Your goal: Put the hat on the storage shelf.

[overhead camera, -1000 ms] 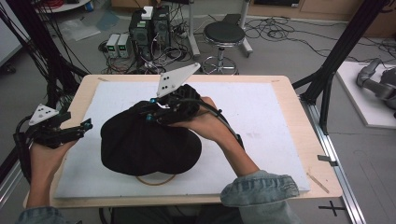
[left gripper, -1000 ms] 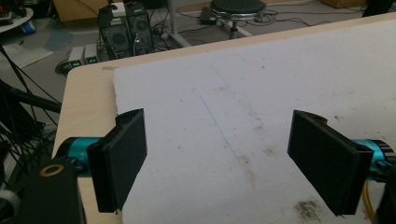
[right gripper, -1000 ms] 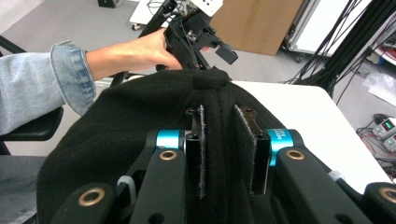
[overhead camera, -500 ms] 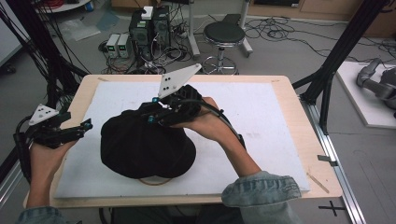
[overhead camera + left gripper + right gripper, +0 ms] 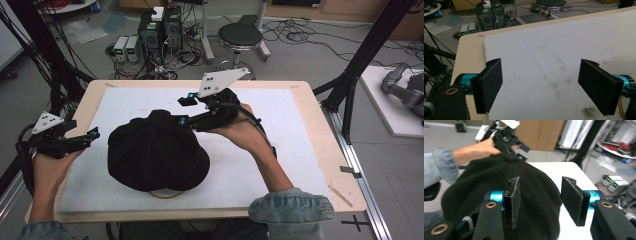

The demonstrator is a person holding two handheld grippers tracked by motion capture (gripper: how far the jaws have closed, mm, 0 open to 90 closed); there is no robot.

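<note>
I see a black, soft fabric cap (image 5: 157, 155) lying crown up on the white foam sheet (image 5: 280, 170) that covers the pale wooden surface (image 5: 327, 150). A thin tan ring (image 5: 162, 194), material unclear, peeks out from under the cap's near edge. There are no containers on the surface that I can make out.

My right gripper (image 5: 186, 111) sits at the cap's far edge, tilted down toward the crown. In the right gripper view its fingers (image 5: 514, 200) stand moderately apart with nothing between them; the left-hand one lies against the dark fabric, and the cap (image 5: 499, 192) spreads out beyond and below both. From the high view I can't tell whether either finger actually presses into the cloth.

My left gripper (image 5: 92, 134) hangs at the left edge of the sheet, near the cap's left side but apart from it. In the left gripper view its fingers (image 5: 487, 85) are spread wide and empty, over bare, smudged foam (image 5: 554, 50).

In the right gripper view the left gripper (image 5: 522, 151) also appears beyond the cap, held by a hand (image 5: 482, 147) coming out of a blue denim sleeve (image 5: 441, 166).
</note>
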